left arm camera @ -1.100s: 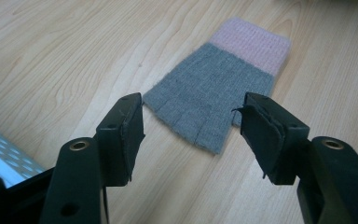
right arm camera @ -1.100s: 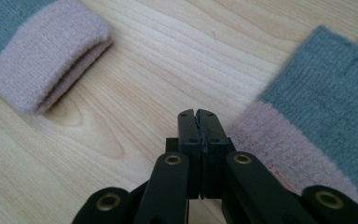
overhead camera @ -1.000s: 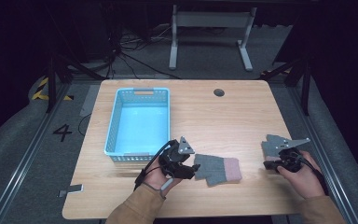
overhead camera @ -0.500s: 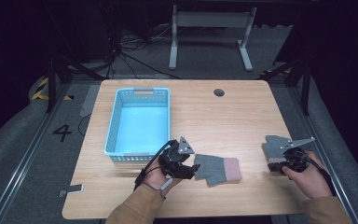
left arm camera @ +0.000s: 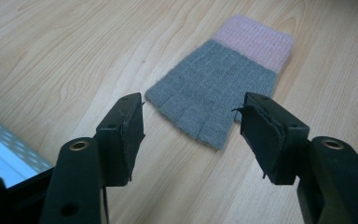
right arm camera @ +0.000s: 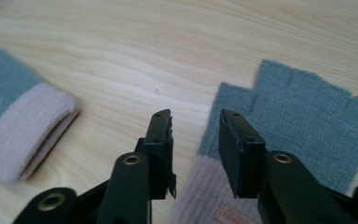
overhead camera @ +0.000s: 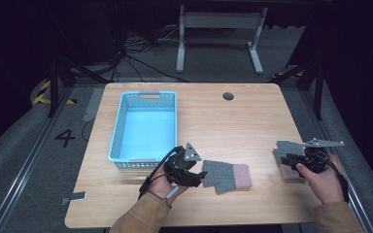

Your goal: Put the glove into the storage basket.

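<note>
A person sits at a wooden table (overhead camera: 252,121) with a two-jaw gripper in each hand. The left gripper (overhead camera: 201,178) lies low near the table's front edge, its jaws spread apart and empty. Just ahead of them lies a fingerless glove (left arm camera: 223,79), grey with a pink cuff, flat on the wood; in the left gripper view its finger end points toward the jaws and nothing touches it. A light blue plastic basket (overhead camera: 119,128) stands just behind the left hand.

Well apart, near the table's right edge, the right gripper (overhead camera: 286,159) hovers over a second glove (right arm camera: 307,121) of the same kind. Its jaws have just been opening and now stand parted, released. In the right gripper view they sit above the spot where the grey part meets the pink cuff, beside the thumb stub, with the pads not pressing on the cloth. A small label shows on that cuff.
</note>
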`<action>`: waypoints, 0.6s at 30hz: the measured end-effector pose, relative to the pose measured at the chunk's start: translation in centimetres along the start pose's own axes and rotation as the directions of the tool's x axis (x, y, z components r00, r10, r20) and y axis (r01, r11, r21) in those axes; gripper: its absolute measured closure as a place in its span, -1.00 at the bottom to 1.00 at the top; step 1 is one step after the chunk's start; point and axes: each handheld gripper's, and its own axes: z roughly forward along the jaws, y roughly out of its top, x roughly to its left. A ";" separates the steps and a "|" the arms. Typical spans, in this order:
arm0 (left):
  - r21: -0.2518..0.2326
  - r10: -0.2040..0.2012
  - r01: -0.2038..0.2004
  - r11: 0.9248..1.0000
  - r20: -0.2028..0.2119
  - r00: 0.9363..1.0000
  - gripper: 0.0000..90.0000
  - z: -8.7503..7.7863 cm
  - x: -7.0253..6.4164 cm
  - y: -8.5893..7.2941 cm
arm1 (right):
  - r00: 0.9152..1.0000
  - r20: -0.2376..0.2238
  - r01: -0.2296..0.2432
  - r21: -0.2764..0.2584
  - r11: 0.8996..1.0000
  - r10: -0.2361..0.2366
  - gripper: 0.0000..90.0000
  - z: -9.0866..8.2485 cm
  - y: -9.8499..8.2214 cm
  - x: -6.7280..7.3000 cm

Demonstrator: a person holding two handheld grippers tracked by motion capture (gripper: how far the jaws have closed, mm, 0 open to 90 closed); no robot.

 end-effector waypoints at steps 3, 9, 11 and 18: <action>0.000 -0.009 0.009 1.000 -0.007 1.000 -0.11 -0.1 0.1 -0.2 | 0.999 0.029 -0.035 -0.004 0.999 0.035 0.37 0.2 0.1 -0.5; 0.000 -0.025 0.025 1.000 -0.023 0.999 -0.11 -0.6 0.2 -0.8 | 0.989 0.106 -0.105 0.011 0.994 0.103 0.33 0.8 0.0 -1.9; 0.000 -0.026 0.026 1.000 -0.026 0.999 -0.11 -0.7 0.3 -0.9 | 0.986 0.119 -0.121 0.014 0.993 0.119 0.32 1.0 0.0 -2.3; 0.003 -0.038 0.038 0.999 -0.034 0.999 -0.11 -1.0 0.3 -1.2 | 0.979 0.146 -0.153 0.050 0.987 0.144 0.30 2.0 -0.2 -3.0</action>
